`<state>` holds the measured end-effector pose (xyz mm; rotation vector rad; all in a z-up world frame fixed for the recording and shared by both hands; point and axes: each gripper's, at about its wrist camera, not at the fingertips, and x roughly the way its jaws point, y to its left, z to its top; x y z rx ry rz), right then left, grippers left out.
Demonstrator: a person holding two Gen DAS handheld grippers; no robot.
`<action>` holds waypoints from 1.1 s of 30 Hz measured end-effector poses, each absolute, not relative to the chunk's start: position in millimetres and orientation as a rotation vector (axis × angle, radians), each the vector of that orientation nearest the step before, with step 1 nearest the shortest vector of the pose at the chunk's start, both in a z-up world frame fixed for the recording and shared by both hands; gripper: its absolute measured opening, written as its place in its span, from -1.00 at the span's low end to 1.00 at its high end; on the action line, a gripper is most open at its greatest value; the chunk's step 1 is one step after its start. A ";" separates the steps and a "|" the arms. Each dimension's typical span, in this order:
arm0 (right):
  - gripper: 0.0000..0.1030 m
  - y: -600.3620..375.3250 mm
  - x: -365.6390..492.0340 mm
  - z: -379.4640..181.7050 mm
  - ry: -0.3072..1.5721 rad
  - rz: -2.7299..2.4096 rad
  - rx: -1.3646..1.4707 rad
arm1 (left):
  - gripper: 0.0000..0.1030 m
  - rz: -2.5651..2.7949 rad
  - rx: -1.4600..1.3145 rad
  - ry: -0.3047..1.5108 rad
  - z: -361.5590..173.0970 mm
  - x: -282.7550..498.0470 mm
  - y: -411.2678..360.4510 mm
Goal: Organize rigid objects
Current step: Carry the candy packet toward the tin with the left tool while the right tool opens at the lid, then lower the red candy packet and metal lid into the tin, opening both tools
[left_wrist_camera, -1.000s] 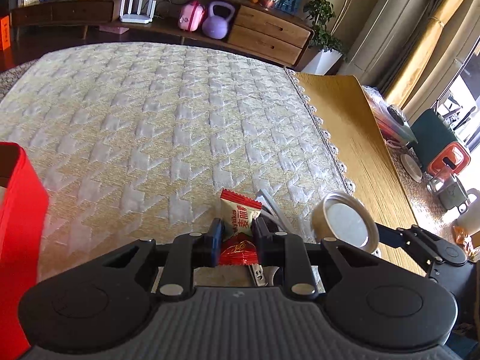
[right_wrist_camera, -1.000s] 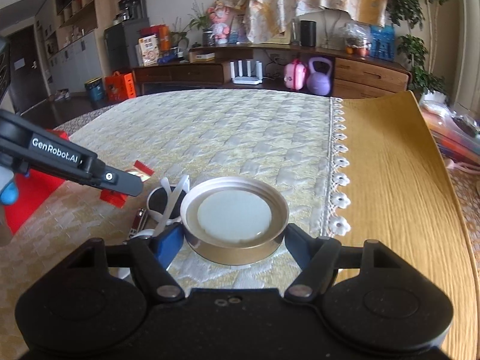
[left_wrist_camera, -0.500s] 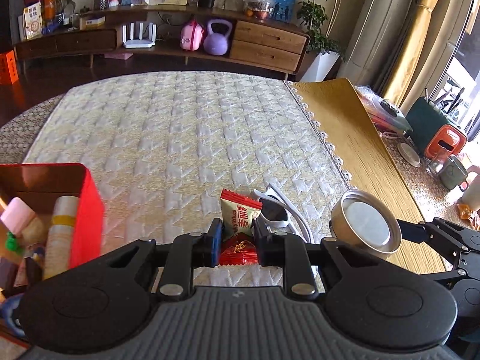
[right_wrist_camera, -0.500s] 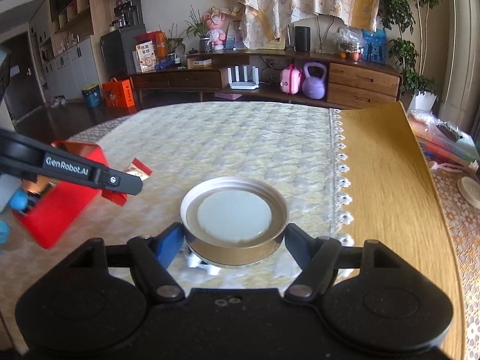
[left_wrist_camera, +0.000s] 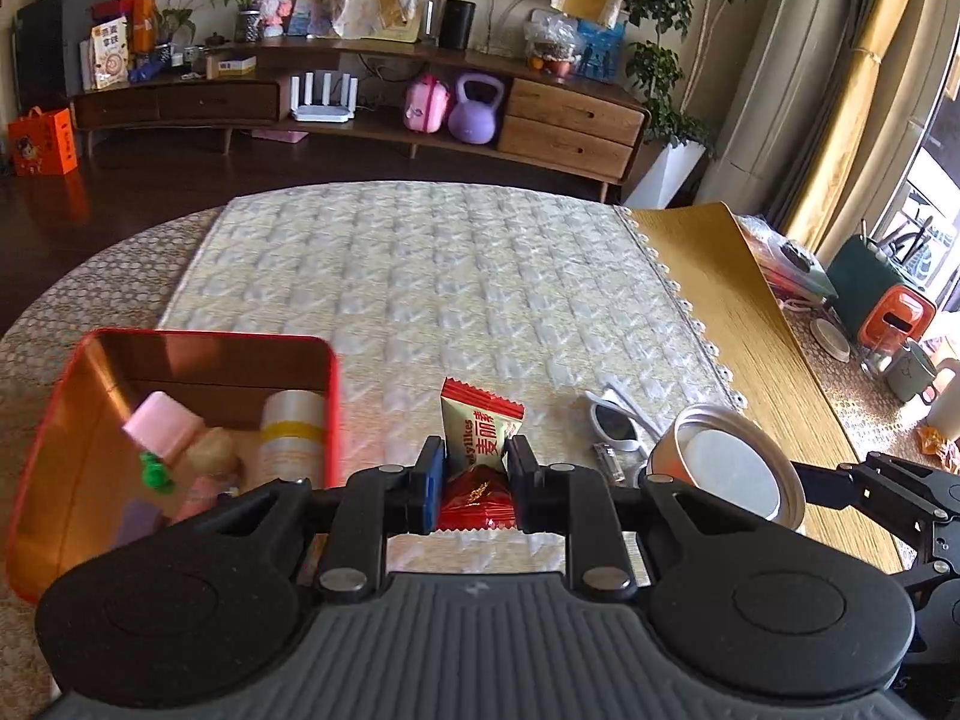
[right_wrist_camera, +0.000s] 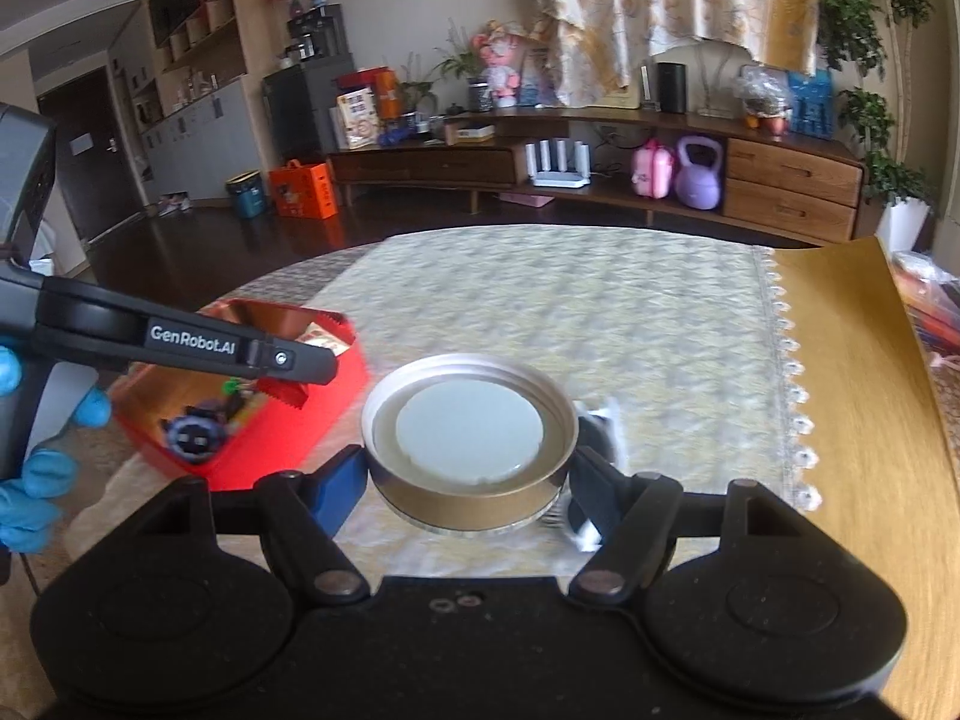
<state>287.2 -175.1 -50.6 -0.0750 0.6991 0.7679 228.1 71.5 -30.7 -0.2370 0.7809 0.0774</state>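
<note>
A: Red and gold foil: the snack packet (left_wrist_camera: 480, 450) is pinched upright between the fingers of the left gripper (left_wrist_camera: 475, 480), lower centre of the left wrist view. Fingers pressed in on both sides of the wrapper.

B: Confirmed. Right gripper (right_wrist_camera: 468, 468)?

A: Spread wide but clamped on the rim of a metal jar lid (right_wrist_camera: 469, 429), held level with its hollow side up, pale liner disc visible. Centre of the right wrist view. The same lid shows at lower right of the left wrist view (left_wrist_camera: 729, 468).

B: Container position?

A: Red tin box (left_wrist_camera: 54, 456), open, at lower left of the left view, just beside the left gripper. Inside: pink block, green piece, white-and-yellow cylinder; other contents too blurred to name. In the right view the box (right_wrist_camera: 312, 420) sits left of the lid, below the left gripper's arm.

B: Loose items?

A: White sunglasses (left_wrist_camera: 615, 423) lying on the quilted cloth (left_wrist_camera: 450, 276), between the packet and the lid. Bare wood table (left_wrist_camera: 750, 312) right of the cloth's lace edge.
</note>
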 end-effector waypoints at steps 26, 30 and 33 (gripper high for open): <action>0.42 -39.7 268.0 -47.5 0.668 0.903 -0.224 | -0.58 0.254 -0.257 0.805 -45.0 205.4 208.0; 0.42 -20.6 273.0 -52.1 0.676 0.907 -0.257 | -0.58 0.268 -0.252 0.819 -52.2 211.6 220.2; 0.42 -6.8 274.4 -55.0 0.674 0.924 -0.286 | -0.58 0.272 -0.244 0.820 -55.8 217.9 226.2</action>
